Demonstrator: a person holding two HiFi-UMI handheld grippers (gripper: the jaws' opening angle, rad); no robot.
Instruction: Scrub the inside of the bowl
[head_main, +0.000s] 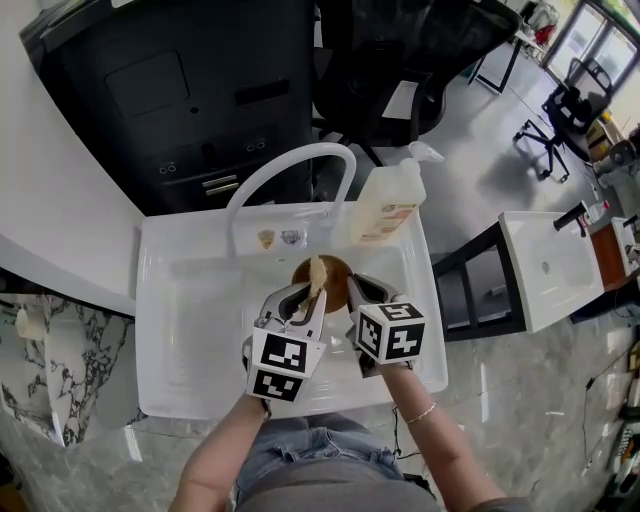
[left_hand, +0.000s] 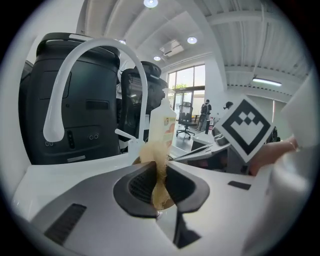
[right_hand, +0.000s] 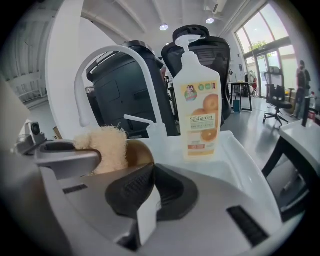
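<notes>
Left tongs (left_hand: 159, 175) closed tight on the sponge (left_hand: 152, 152), held over the bowl (head_main: 336, 268). Right tongs (right_hand: 152, 167) closed on the bowl's right rim

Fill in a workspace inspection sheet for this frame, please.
Surface: white sink, marbled floor below.
Job's things: brown bowl in the sink; pale sponge standing over it.
Clutter: soap bottle at the back edge, beside the white faucet.
Grippers: left tongs shut on the sponge; right tongs shut at the bowl's rim, seemingly gripping it.
Cables: nothing seen at the sink.
Surroundings: black cabinet and office chairs behind; another white stand to the right.
</notes>
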